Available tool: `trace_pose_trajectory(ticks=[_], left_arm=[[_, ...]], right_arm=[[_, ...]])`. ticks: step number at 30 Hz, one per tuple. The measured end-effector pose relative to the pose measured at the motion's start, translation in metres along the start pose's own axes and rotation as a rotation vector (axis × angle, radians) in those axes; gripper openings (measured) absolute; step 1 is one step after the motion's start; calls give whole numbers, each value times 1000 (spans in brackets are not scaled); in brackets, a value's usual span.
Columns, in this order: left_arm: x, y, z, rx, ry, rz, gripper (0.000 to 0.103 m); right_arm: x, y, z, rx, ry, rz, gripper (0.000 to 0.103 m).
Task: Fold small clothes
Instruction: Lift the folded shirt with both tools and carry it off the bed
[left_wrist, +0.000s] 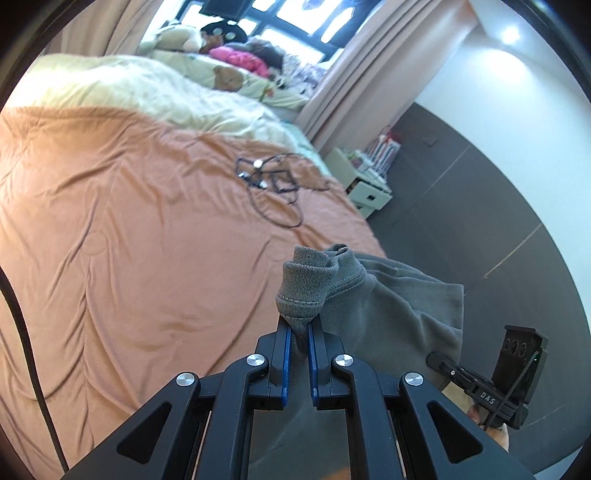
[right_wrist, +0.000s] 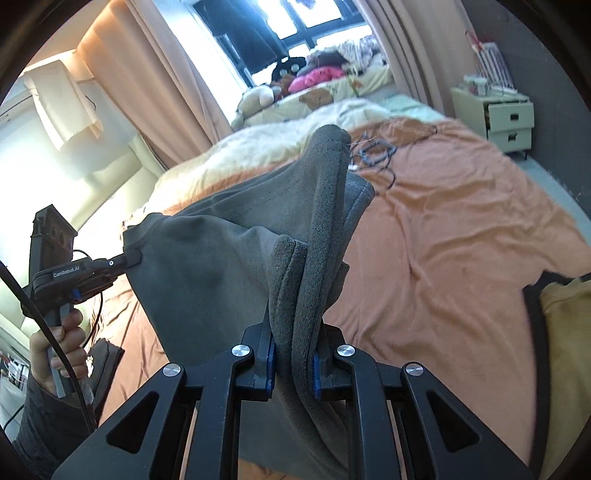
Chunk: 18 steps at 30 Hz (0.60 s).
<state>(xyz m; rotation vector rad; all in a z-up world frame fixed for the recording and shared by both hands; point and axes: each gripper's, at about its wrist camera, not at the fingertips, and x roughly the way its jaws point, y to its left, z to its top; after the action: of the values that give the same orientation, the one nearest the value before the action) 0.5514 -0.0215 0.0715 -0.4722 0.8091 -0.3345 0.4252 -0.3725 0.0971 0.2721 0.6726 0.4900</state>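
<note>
While both grippers clamp the same grey garment above the bed, the cloth hangs stretched between them, clear of the orange bedspread. Nearest the camera, the left gripper has its blue-padded fingers nearly closed on a bunched, ribbed edge of the garment, which folds over just beyond the fingertips. At the other end, the right gripper pinches a thicker roll of the same fabric, its jaws pressed tight against the folds on both sides. A person's hand grips the handle of the left gripper, a dark sleeve covering the wrist, with a black cable trailing past it. Beyond the garment, a tangle of dark cables lies on the bedspread. Farther up the bed, a cream blanket covers the mattress, then stuffed toys and a pink item sit below the window. Beside the bed's far side stands a pale nightstand near peach curtains.
</note>
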Motion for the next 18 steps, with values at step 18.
trace_pose_trajectory(ticks=[18], left_arm=[[-31,-130,-1,156,-12,-166,8]], right_arm=[[-153,3,-36,-44,-165,-120,11]])
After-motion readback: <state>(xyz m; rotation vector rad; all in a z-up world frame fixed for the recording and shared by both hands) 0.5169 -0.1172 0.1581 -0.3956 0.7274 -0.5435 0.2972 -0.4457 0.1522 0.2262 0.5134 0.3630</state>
